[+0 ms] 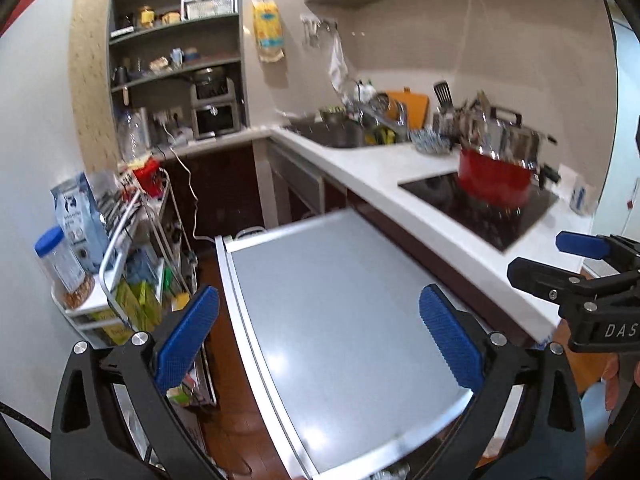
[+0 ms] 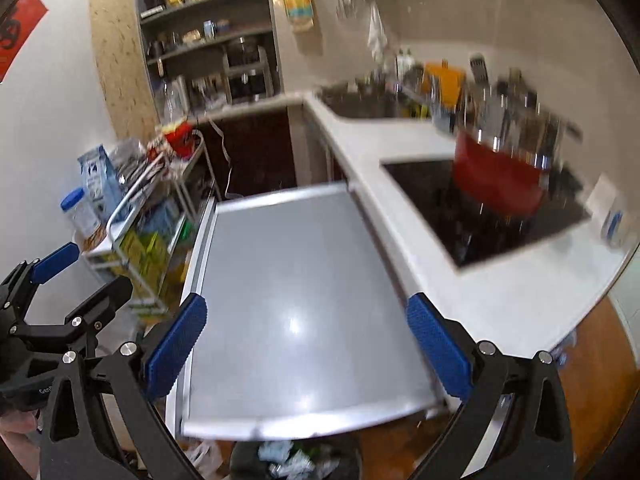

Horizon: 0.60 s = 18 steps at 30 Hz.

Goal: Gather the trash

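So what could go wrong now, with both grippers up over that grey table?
Both the left gripper and the right gripper are open and hold nothing. The trash sits low in the dark bin, partly tucked under the grey table, so reaching down could bump the table's edge. The grippers are close side by side and could knock together. A swing to the right might also hit the red pot.

A grey pull-out board (image 1: 340, 312) juts from under the white countertop (image 1: 372, 176). On the black cooktop (image 1: 480, 208) stands a red pot (image 1: 494, 178) with a steel lid. Farther back lie a sink (image 1: 328, 134) and an orange cutting board (image 1: 408, 106). A wire rack (image 1: 132, 264) by the wall holds a blue-lidded jar (image 1: 60, 264), a blue-and-white carton (image 1: 80, 216) and green boxes (image 1: 140, 304). Wall shelves (image 1: 176, 24) carry jars and appliances, blurred.
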### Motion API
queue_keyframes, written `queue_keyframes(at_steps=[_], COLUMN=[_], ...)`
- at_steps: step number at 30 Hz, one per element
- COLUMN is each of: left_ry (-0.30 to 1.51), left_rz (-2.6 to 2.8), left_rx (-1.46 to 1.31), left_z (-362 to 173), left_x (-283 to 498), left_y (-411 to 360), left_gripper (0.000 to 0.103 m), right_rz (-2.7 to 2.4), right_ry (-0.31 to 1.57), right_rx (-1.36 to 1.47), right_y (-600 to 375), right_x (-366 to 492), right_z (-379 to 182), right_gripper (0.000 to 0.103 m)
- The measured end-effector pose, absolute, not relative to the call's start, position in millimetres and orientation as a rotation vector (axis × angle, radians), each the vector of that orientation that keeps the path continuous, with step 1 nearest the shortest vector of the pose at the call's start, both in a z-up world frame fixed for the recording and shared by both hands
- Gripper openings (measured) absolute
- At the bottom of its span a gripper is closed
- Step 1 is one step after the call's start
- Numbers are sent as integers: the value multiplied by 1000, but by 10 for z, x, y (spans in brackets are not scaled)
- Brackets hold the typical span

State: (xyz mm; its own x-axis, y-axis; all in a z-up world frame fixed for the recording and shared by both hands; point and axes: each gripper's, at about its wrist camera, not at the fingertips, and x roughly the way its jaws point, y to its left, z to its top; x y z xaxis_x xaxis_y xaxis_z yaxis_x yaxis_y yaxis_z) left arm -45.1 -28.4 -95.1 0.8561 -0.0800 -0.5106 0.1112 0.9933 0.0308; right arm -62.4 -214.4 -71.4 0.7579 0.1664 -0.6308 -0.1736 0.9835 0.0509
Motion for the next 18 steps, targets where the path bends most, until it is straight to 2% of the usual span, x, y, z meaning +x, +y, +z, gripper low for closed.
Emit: queue_keyframes(at_steps=[6,18], left_ry=[486,436], left_rz=[-75,-61], left_rx=[37,3], left_z=[-814,-671], left_x=[-296,-127], left_y=[-185,-63], left_gripper=[101,101], right_rz=[154,139], right_ry=[600,588], right_rx=[-49,-38], right_y=[-1993,-1878], right_x=[-518,-388], right_z=[-444,-422], right_gripper=[99,99])
